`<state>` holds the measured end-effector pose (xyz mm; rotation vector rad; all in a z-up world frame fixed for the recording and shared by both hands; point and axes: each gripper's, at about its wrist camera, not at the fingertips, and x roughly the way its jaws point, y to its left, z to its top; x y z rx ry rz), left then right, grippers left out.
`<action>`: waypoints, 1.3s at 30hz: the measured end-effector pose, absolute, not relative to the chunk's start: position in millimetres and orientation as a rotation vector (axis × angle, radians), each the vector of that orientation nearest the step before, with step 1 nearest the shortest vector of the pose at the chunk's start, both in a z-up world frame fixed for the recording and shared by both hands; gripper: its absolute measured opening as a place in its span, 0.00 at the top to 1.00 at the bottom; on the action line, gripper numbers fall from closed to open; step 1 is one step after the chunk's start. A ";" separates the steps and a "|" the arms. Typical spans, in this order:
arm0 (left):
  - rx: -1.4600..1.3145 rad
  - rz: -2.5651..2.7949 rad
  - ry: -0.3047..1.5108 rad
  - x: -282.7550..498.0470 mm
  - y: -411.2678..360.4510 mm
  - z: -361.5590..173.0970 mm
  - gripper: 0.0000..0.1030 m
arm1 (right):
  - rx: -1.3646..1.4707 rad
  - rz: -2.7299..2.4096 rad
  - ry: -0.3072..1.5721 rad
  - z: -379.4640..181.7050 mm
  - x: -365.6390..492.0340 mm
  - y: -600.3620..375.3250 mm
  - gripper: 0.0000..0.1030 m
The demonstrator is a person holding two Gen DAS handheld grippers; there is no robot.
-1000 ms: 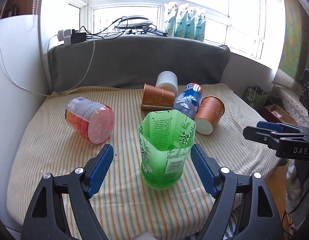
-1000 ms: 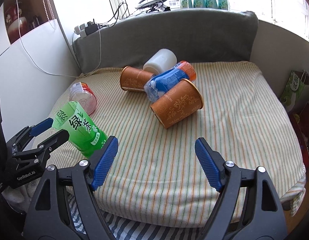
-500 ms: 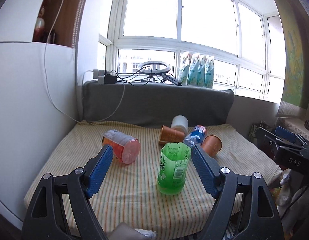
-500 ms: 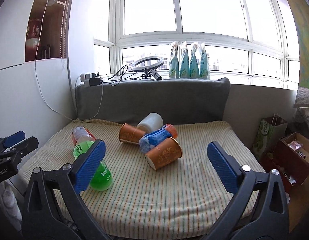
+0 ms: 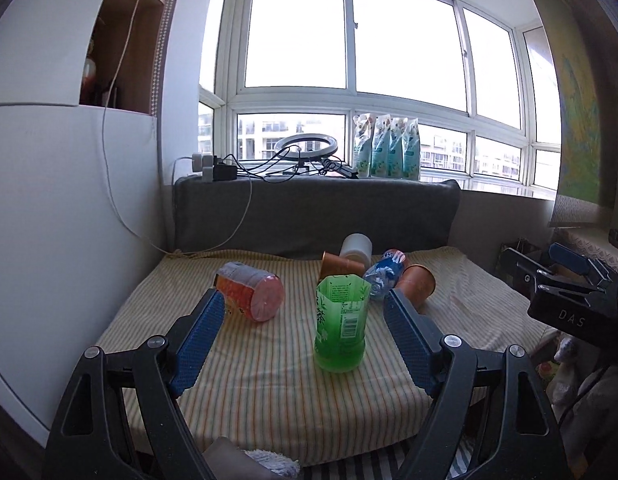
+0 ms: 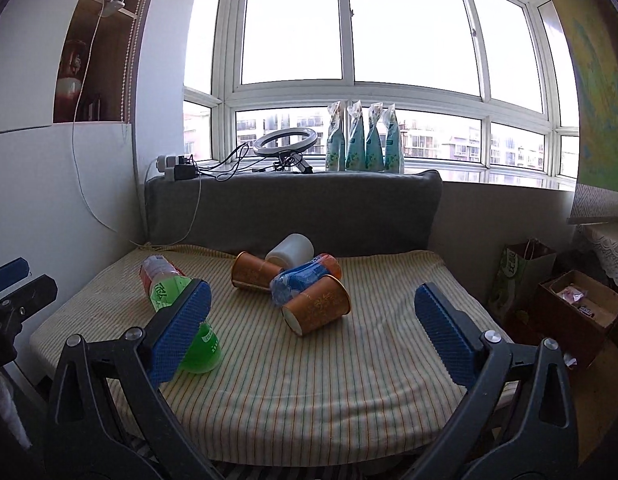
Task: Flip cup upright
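Note:
A green cut-bottle cup stands upright on the striped cushion, open end up. It also shows in the right wrist view, partly behind a finger. My left gripper is open and empty, pulled back from the cup. My right gripper is open and empty, back from the cushion's front edge. Two brown paper cups, a white cup, a blue cup and a pink-orange cup lie on their sides.
A grey backrest stands behind the cushion. A ring light, cables and several pouches sit on the sill. A white wall panel is on the left. A paper bag and a box stand on the right.
Both grippers have drawn back and up from the cushion. The green cup stays standing upright where the left gripper was around it. The lying cups have not moved.

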<state>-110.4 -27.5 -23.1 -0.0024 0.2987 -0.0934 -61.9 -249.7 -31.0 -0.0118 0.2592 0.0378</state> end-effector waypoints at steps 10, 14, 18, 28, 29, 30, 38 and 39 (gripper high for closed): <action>-0.022 -0.092 0.293 -125.9 -23.7 -27.7 0.20 | 0.005 0.053 0.272 -36.7 -73.6 -246.8 0.00; -0.027 -0.087 0.290 -129.4 -22.4 -27.6 0.20 | 0.007 0.051 0.272 -36.5 -74.2 -246.8 0.00; -0.030 -0.083 0.285 -132.5 -20.3 -27.2 0.20 | 0.003 0.046 0.269 -36.4 -75.5 -245.4 0.00; -0.028 -0.079 0.274 -136.0 -22.4 -24.2 0.20 | 0.010 0.037 0.264 -36.7 -79.8 -245.9 0.00; -0.027 -0.080 0.275 -136.4 -22.8 -24.2 0.20 | 0.009 0.035 0.264 -36.8 -80.1 -246.3 0.00; -0.025 -0.081 0.275 -136.6 -23.5 -24.2 0.20 | 0.010 0.034 0.263 -37.3 -80.6 -246.5 0.00; -0.025 -0.082 0.279 -135.8 -23.6 -25.1 0.21 | 0.010 0.030 0.266 -37.8 -81.2 -249.5 0.00; -0.026 -0.084 0.281 -135.6 -23.4 -25.6 0.20 | 0.011 0.030 0.266 -38.1 -81.7 -250.5 0.00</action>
